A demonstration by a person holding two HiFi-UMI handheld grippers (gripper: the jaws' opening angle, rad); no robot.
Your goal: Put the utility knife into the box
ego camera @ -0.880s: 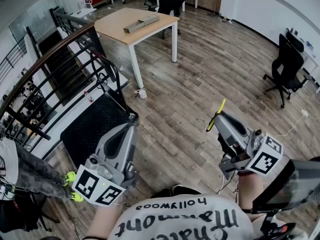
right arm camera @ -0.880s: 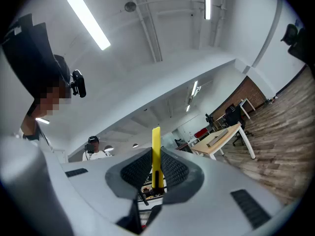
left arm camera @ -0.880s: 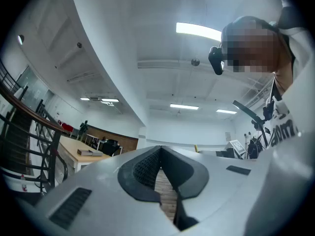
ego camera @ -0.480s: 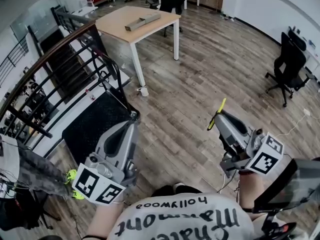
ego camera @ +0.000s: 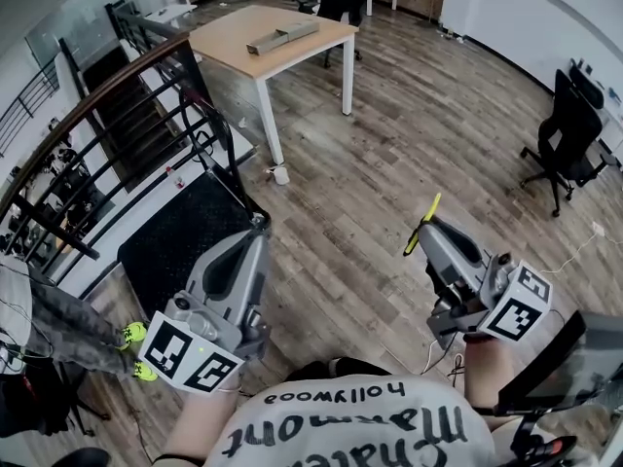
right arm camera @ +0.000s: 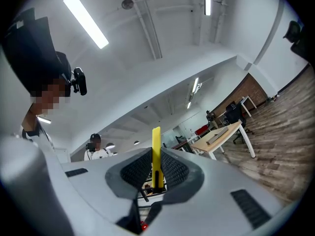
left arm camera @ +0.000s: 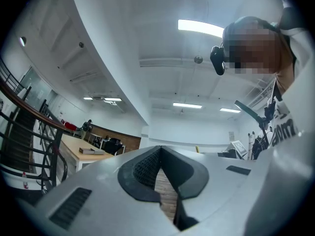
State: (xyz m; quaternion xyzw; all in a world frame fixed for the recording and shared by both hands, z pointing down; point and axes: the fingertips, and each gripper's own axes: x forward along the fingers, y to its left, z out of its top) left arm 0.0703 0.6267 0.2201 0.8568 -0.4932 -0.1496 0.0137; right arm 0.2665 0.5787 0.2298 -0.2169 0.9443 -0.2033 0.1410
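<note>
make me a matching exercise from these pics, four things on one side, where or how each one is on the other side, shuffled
1. utility knife
2. box
3. left gripper
4. office chair

A. on the wooden table
B. jaws together, nothing between them
C. black, at the far right of the head view
D. clamped in the right gripper

Pairs: 1-D, 2-A, 3-B, 4-C

1. Knife (ego camera: pixel 421 224): slim, yellow, clamped edge-on between the right tool's (ego camera: pixel 425 228) jaws, tip poking out past them, high above the floor.
2. Box (ego camera: pixel 280 36): long, low, grey-brown; lies on the wooden tabletop (ego camera: pixel 229 47), well apart from the knife.
</note>
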